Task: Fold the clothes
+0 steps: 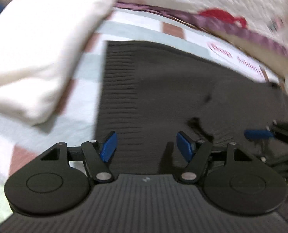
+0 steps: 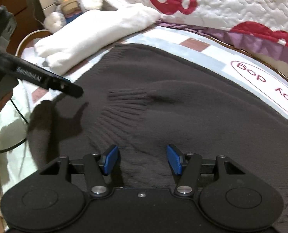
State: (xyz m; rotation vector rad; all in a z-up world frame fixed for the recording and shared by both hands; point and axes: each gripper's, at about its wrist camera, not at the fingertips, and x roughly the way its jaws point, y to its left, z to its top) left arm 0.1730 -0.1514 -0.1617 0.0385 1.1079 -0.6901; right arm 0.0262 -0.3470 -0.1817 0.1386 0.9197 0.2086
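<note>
A: Left gripper [image 1: 145, 145]: fingers [image 1: 109, 144] spread, holding nothing. Right gripper [image 2: 142, 159]: same, spread and empty.

B: Noted. Dark knit sweater [image 2: 182, 104] flat on bed sheet [image 2: 211, 58], under both grippers. Folded white garment [image 2: 93, 38] at 11 o'clock, beside sweater.

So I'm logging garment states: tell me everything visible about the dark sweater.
The dark sweater is a charcoal knit, ribbed at its hem and cuff. It lies spread flat on the checked bedsheet, with one sleeve folded across its body. A folded white garment sits beside it. The left gripper and right gripper both hover open above it, holding nothing.
</note>
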